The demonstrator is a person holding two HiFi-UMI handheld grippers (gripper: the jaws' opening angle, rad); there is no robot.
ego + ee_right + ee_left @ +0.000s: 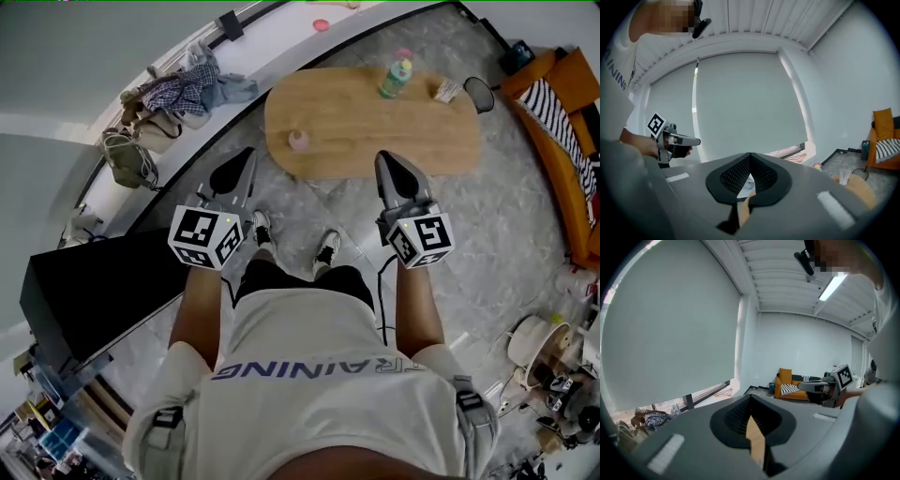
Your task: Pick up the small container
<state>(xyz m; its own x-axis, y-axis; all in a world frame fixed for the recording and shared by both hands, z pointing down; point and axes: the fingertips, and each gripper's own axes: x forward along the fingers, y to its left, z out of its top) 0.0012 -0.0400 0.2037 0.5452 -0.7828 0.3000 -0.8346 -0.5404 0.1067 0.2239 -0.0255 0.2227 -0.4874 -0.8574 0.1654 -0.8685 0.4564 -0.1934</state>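
Note:
The small pink container (298, 141) stands on the oval wooden table (375, 141), near its front left edge. A person holds both grippers over the floor just short of that edge. The left gripper (246, 156) points at the table's left end, with the container a little ahead and to its right. The right gripper (384, 157) points at the table's middle front. Both look shut and empty, their jaws meeting at the tips in the left gripper view (750, 398) and the right gripper view (750, 157). Neither gripper view shows the container.
A green bottle (396, 78) and a packet (446, 91) sit at the table's far side. An orange sofa (562, 122) lies to the right, clothes (183, 89) and bags (127, 155) along the window ledge at left, a black box (94, 281) at left.

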